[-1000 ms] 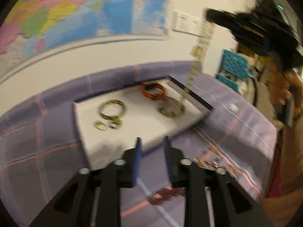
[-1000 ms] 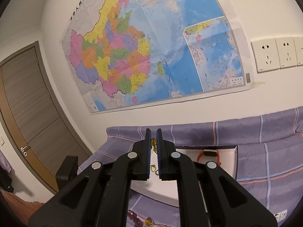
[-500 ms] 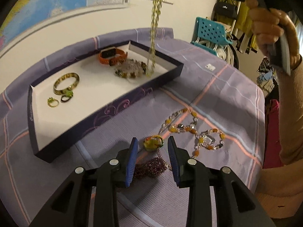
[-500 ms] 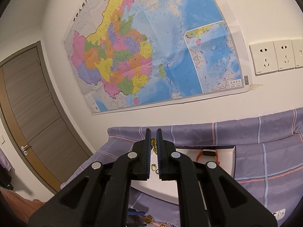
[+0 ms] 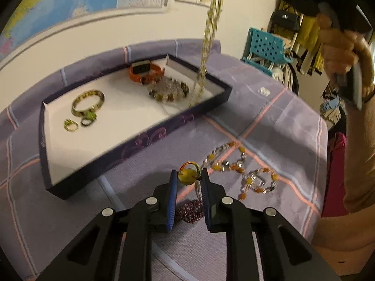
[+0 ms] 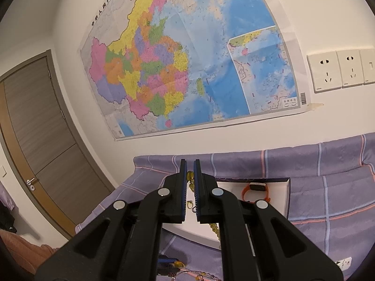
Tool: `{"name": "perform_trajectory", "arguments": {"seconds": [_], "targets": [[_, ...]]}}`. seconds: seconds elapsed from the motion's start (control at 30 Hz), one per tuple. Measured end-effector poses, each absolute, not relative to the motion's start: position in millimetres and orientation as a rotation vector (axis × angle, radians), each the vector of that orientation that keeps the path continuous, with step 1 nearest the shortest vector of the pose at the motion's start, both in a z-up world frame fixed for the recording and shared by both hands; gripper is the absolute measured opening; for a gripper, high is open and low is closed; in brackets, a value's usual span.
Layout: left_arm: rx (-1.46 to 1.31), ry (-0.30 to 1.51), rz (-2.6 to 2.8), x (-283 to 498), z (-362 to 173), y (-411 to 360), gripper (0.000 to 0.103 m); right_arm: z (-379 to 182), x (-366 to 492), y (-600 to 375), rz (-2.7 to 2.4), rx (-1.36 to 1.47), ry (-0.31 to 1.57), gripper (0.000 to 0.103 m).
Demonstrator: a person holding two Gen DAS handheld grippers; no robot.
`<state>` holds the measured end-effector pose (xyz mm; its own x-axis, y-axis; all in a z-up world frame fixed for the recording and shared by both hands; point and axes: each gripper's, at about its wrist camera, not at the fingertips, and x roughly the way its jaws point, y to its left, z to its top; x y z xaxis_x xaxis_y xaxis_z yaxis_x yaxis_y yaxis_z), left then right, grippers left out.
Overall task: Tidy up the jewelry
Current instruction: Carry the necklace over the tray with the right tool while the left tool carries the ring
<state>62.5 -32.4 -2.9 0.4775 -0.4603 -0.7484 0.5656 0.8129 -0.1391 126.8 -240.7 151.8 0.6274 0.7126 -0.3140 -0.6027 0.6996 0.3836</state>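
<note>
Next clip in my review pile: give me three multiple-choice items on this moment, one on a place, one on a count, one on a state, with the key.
1. Where does the orange watch lie?
A. in the tray, far corner
B. on the cloth outside the tray
C. in the left claw

2. How many small rings lie beside the bangle?
A. none
B. two
C. five

3. What is the right claw doing?
A. gaping wide, empty
B. shut on the yellow-green chain
C. resting flat on the cloth

Key: 1 A, the watch sits against the tray's far wall. 2 B, two rings lie just in front of the bangle. 3 B, the chain hangs from it, its lower end down in the tray.
</note>
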Motion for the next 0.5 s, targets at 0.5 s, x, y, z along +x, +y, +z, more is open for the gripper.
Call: {"name": "perform_trajectory", "arguments": {"seconds": [0.5], "targets": [[0.058,0.765,-0.489,98,44,-2,0.018,151,144,-238,0.766,0.265,0.486,0.006]]}}
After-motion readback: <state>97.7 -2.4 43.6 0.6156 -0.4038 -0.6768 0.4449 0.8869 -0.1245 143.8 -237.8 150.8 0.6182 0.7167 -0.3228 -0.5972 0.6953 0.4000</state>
